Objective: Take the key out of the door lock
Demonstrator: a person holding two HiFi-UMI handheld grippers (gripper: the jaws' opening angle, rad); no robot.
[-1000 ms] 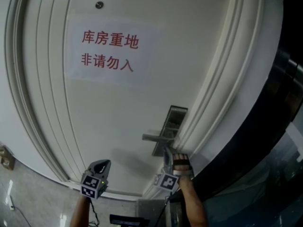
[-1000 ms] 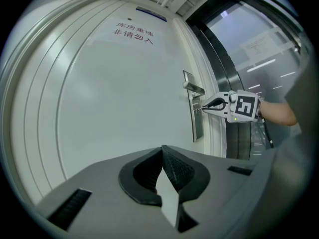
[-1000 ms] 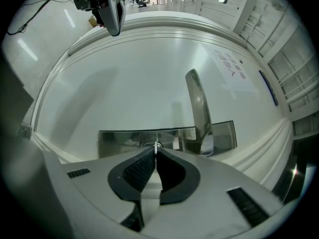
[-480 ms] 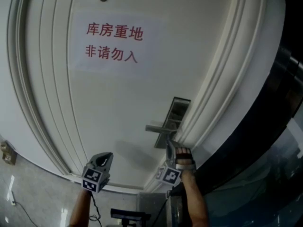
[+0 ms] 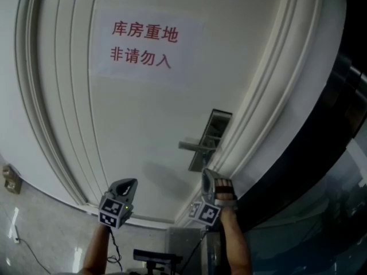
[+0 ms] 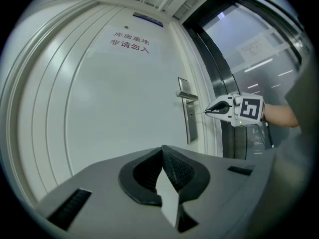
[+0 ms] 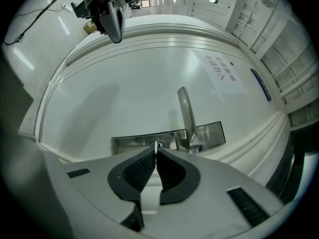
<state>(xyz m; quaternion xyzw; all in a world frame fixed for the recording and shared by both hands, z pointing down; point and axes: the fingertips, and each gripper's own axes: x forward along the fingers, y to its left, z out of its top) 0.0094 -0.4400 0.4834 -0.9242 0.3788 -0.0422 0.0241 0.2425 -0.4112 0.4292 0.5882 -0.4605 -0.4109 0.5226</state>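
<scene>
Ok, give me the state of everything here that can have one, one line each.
Door, shut in its frame.
Lever handle, level, not pressed.
Key, pinched in the right claw; whether clear of the lock plate, cannot tell.
Right claw, shut on the key.
Left claw, shut, empty.
Paper notice, stuck flat on the door.

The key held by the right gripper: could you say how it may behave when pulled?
The key looks like thin metal, so probably stiff and light. The right gripper pinches it only at the tips, so it may pivot or slip.
</scene>
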